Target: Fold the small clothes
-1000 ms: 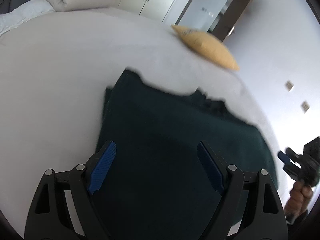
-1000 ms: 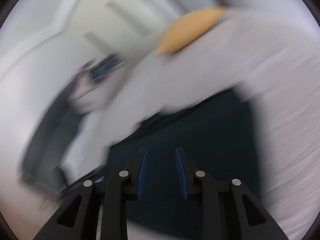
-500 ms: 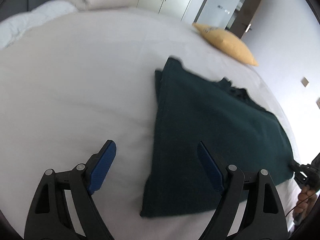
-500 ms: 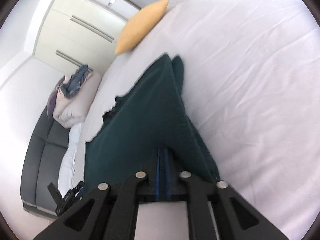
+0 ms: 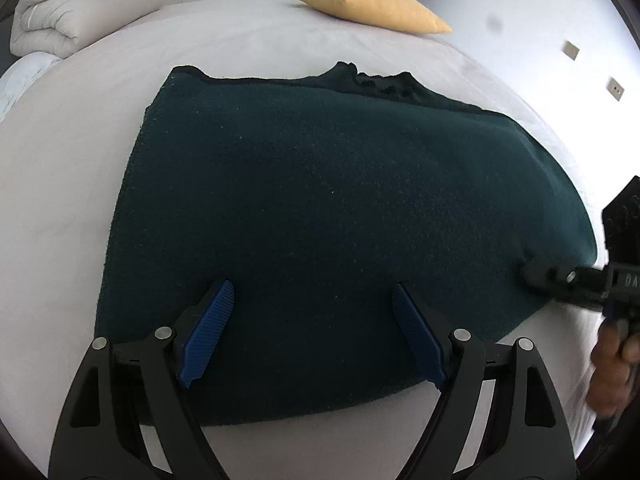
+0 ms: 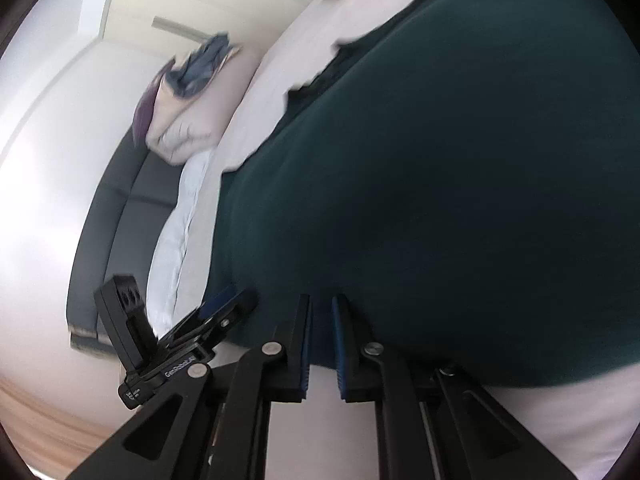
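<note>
A dark green knit garment lies folded flat on the white bed; it also fills the right wrist view. My left gripper is open and hovers over the garment's near edge, its blue pads wide apart. My right gripper is nearly closed at the garment's near right edge, with cloth between its blue pads. In the left wrist view it meets that right edge. The left gripper shows at the lower left in the right wrist view.
A yellow pillow lies at the far end of the bed. A folded beige duvet with blue clothes on it sits at the far left. A dark sofa stands beside the bed. Cupboards line the far wall.
The left gripper has swung right and now sits over the garment's near edge. The right gripper's view has dropped close to the cloth, its jaws a little wider than before.
</note>
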